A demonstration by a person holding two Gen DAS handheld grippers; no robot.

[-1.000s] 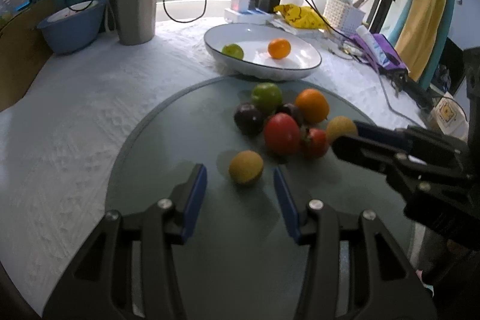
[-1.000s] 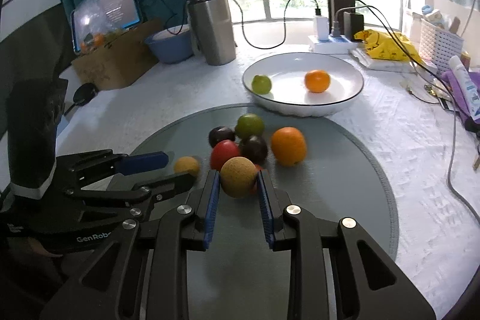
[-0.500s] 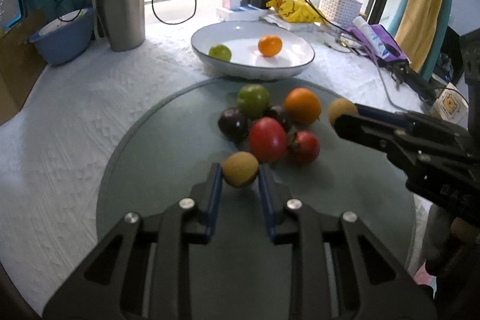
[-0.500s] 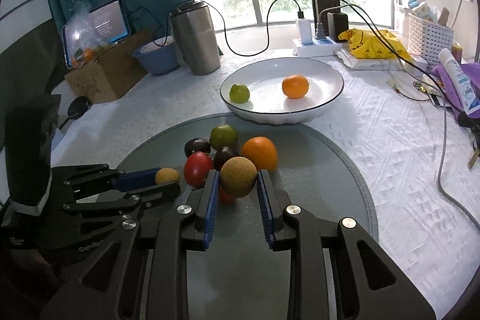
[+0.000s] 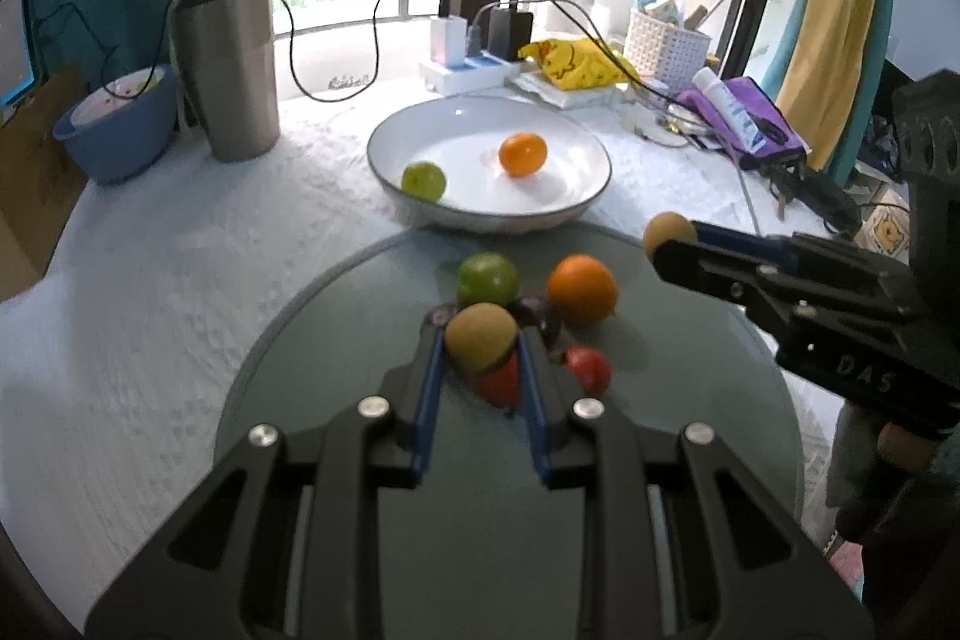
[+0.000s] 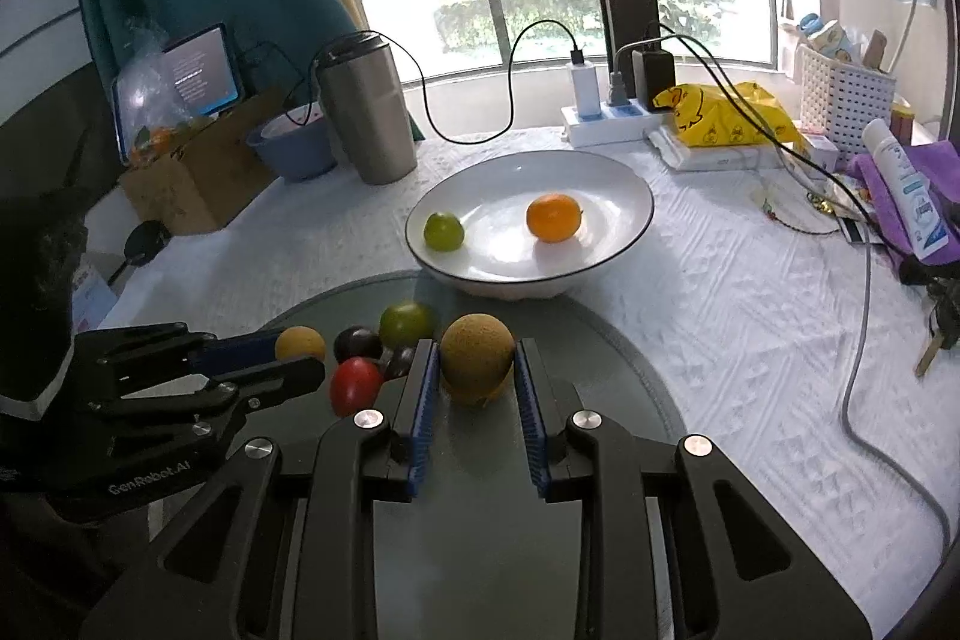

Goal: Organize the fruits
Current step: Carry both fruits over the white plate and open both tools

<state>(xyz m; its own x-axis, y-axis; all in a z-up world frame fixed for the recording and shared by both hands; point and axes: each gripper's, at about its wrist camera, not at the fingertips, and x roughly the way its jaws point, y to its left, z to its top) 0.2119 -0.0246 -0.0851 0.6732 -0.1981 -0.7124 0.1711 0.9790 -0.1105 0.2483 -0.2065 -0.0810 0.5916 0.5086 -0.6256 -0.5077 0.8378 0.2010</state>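
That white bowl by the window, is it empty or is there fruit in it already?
Not empty: the white bowl holds a green fruit and an orange, lying apart.

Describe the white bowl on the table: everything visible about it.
The white bowl is wide, shallow and round, glossy like glazed ceramic, with a thin dark line around its rim. It sits upright on the white textured tablecloth, just beyond the far edge of the round grey mat. Inside lie a small green fruit near the left wall and an orange fruit near the middle, apart from each other. No tongs touch it.
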